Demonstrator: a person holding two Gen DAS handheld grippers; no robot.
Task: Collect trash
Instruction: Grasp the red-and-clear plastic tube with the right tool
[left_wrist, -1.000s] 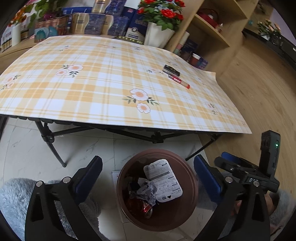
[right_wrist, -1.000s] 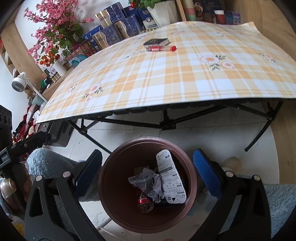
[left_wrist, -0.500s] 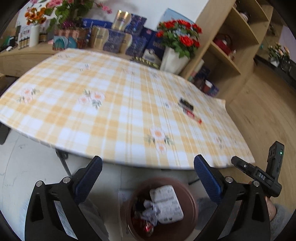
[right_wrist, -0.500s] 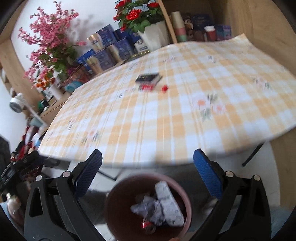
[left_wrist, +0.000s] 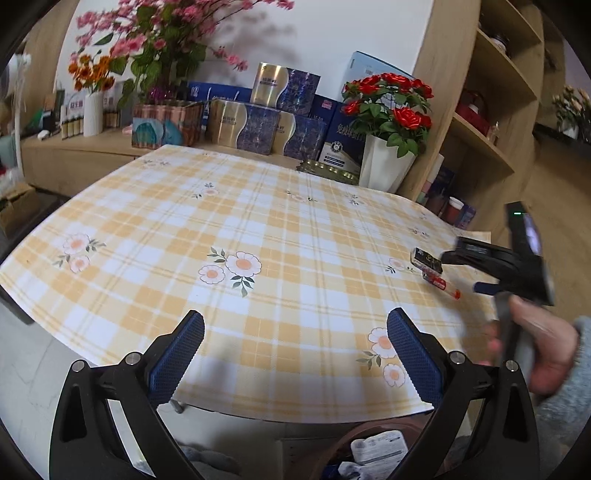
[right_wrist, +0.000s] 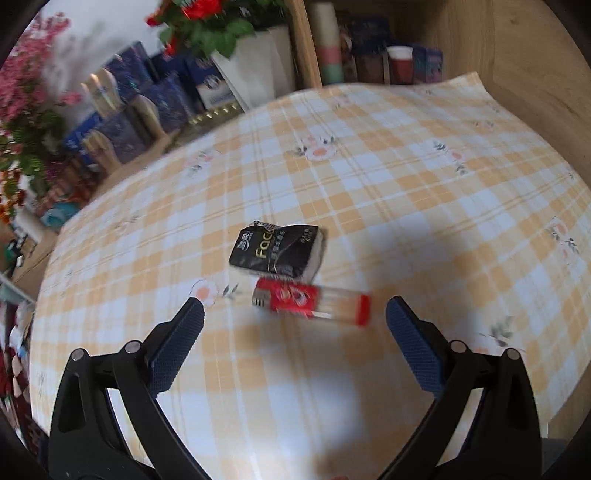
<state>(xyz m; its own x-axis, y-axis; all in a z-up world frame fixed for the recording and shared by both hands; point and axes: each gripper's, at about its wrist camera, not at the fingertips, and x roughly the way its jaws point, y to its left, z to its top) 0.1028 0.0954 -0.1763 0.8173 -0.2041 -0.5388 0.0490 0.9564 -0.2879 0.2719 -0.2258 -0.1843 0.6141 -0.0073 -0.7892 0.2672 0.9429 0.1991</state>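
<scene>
Tablecloth (left_wrist: 177, 236) is glossy yellow-and-white check w/ flower prints, laid flat over a folding table. Two bits of trash lie on it near the right side, touching or nearly so: a black soft tissue pack (right_wrist: 277, 250), rectangular, white edge showing, and just in front of it a red-and-clear plastic tube (right_wrist: 312, 301), slim, lying on its side. Right gripper (right_wrist: 294, 336) hovers over them, jaws wide, nothing held; blue pads are ribbed. Left gripper (left_wrist: 295, 341) also wide and empty, over the table's near edge. Round brown bin (left_wrist: 369, 448) sits on the floor below that edge, w/ a white label pack and crumpled bits inside. Vs 1 s ago: both grippers have risen from over the bin to table level, and the right one is now close to the trash.
</scene>
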